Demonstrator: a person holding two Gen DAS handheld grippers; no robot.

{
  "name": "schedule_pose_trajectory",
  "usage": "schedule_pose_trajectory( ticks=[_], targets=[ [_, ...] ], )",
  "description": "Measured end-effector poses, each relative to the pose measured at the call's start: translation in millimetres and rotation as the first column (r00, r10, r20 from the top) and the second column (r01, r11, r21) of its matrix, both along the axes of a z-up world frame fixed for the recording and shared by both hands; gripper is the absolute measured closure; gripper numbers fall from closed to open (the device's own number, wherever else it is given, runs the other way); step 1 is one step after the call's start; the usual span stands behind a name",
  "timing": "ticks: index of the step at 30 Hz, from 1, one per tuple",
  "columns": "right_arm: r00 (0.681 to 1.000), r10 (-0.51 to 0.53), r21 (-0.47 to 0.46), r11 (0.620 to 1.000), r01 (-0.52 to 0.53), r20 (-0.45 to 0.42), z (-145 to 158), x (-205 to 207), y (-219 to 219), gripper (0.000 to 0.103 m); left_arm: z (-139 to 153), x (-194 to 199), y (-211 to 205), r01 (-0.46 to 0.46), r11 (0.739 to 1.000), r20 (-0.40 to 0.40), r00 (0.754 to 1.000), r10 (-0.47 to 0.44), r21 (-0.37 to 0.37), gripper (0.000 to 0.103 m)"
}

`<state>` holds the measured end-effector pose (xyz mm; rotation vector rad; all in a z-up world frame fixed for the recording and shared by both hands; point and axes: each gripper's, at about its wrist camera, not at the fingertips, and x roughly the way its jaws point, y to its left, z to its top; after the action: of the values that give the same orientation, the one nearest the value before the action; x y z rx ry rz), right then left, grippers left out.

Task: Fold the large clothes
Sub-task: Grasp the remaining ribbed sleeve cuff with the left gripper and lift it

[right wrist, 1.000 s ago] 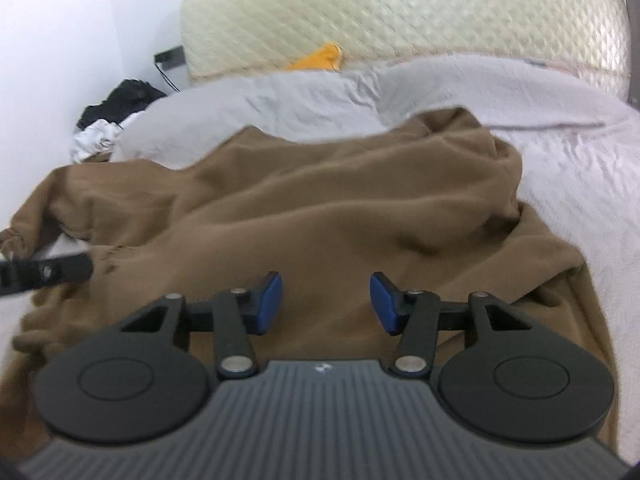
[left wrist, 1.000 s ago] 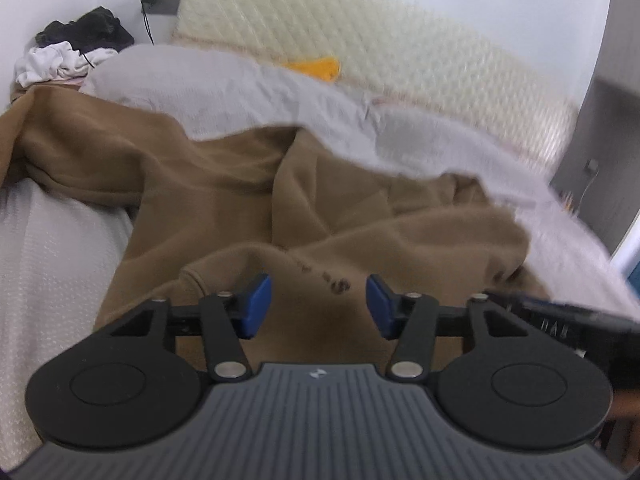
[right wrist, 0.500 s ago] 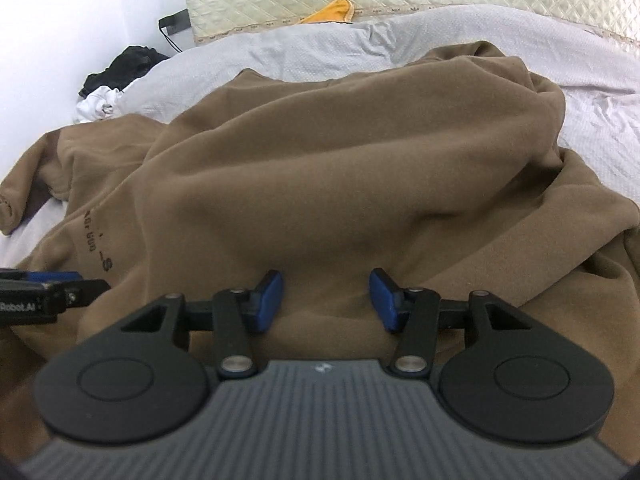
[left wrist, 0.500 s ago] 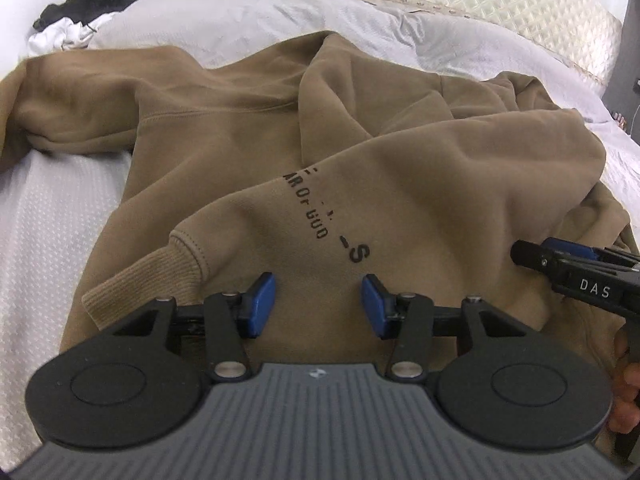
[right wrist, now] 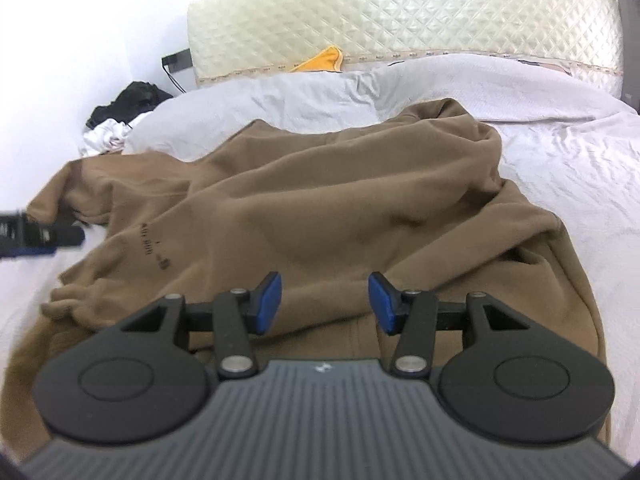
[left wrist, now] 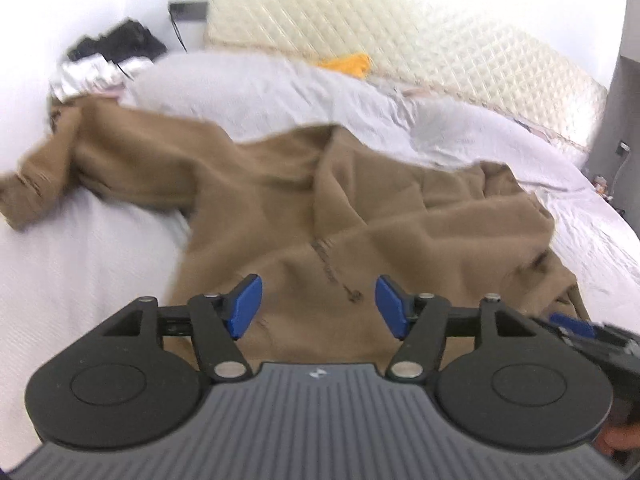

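A large brown sweatshirt (left wrist: 360,216) lies spread and rumpled across the middle of a bed (left wrist: 80,272), on its white bedspread. The fabric is thick and soft, bunched into broad ridges rather than lying flat, with one heavy fold running over the body in the right wrist view (right wrist: 320,200). One sleeve (left wrist: 60,172) stretches out toward the left edge of the bed, ending in a ribbed cuff. A short line of dark printed lettering (right wrist: 154,248) runs along the cloth near the front, too small and blurred to read. The left gripper (left wrist: 319,306) hangs just above the near part of the sweatshirt with its blue pads spread apart and nothing between them. The right gripper (right wrist: 325,304) sits the same way over the near hem, jaws parted and empty. Beyond the sweatshirt are two pale grey pillows (right wrist: 280,100), a scrap of yellow cloth (right wrist: 324,60) against the cream quilted headboard (right wrist: 400,16), and a heap of black and white clothes (right wrist: 116,120) in the far left corner.
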<state>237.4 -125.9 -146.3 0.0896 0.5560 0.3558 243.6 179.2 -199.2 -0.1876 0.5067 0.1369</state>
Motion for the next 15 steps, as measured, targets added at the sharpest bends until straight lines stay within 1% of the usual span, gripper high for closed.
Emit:
schedule_pose_trajectory(
  ticks=[1,3,4,5,7,9,11,13,15],
  targets=[
    [1.0,0.004,0.003,1.0,-0.004,-0.001,1,-4,-1,0.052,6,-3,11,-0.008,1.0,0.0,1.0,0.008,-0.022,0.028],
    [1.0,0.008,0.005,1.0,-0.008,0.003,3,-9,0,0.052,15,-8,44,-0.055,0.993,-0.012,0.998,0.054,-0.108,0.027],
    [1.0,0.01,0.001,1.0,-0.01,0.005,3,-11,2,0.052,19,-9,64,-0.092,0.987,-0.02,0.996,0.09,-0.133,0.027],
    [1.0,0.01,-0.005,1.0,-0.01,0.006,2,-12,4,0.052,23,-10,84,-0.129,0.982,-0.029,0.992,0.126,-0.135,0.027],
    [1.0,0.014,-0.013,1.0,-0.014,0.006,0,-11,6,0.052,28,-11,121,-0.206,0.974,-0.046,0.978,0.202,-0.091,0.026],
    [1.0,0.016,-0.02,1.0,-0.016,0.002,-2,-9,12,0.052,31,-12,158,-0.281,0.959,-0.047,0.959,0.279,-0.04,0.02],
    [1.0,0.016,-0.031,0.999,-0.017,-0.004,-5,-4,18,0.052,30,-9,192,-0.334,0.943,-0.043,0.942,0.334,0.01,0.018],
    [1.0,0.015,-0.039,0.999,-0.015,-0.008,-9,1,22,0.052,28,-3,223,-0.368,0.927,-0.044,0.927,0.371,0.074,0.017],
    [1.0,0.01,-0.051,0.999,-0.01,-0.01,-12,5,25,0.052,24,5,249,-0.371,0.921,-0.043,0.925,0.378,0.12,0.016]
  ],
)
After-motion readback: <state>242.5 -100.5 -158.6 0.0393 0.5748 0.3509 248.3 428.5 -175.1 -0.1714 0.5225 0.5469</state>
